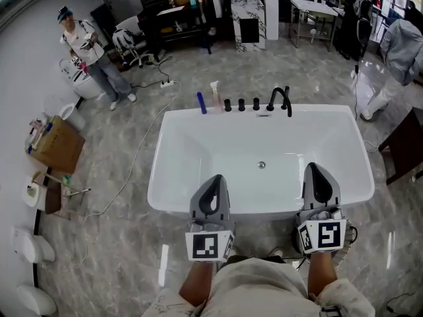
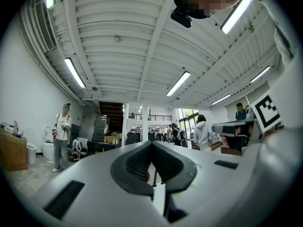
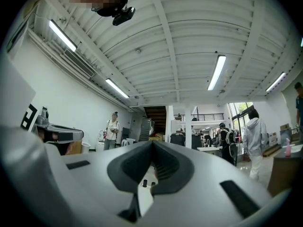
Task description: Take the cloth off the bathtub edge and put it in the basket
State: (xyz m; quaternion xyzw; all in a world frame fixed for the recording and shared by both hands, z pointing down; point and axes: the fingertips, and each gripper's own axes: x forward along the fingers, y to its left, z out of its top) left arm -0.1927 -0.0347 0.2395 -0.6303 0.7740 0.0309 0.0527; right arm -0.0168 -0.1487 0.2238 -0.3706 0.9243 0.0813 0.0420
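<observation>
"Tools, both of them: how are they held?"

"Side by side over the near rim of the bathtub (image 1: 264,207). The forearms reach in from below and the tips tilt forward and up towards the ceiling. The left tool (image 1: 215,180) sits left of centre and the right tool (image 1: 316,170) is near the tub's right end, well apart from it."

"Jaws?"

"Together on both. In the left gripper view the left tool (image 2: 151,143) has its tips meeting on nothing, and the right gripper view shows the same for the right tool (image 3: 152,142)."

"And the cloth?"

"I cannot make it out in any view. The rim between the tools shows plain white."

"Room to move?"

"The basin lies open ahead as far as the black faucet (image 1: 280,100), the blue bottle (image 1: 201,102) and the pink bottle (image 1: 215,96) on the far rim. To the left the marble floor (image 1: 119,243) stretches out, with a cardboard box (image 1: 56,144) and a standing person (image 1: 92,55) well away."
</observation>
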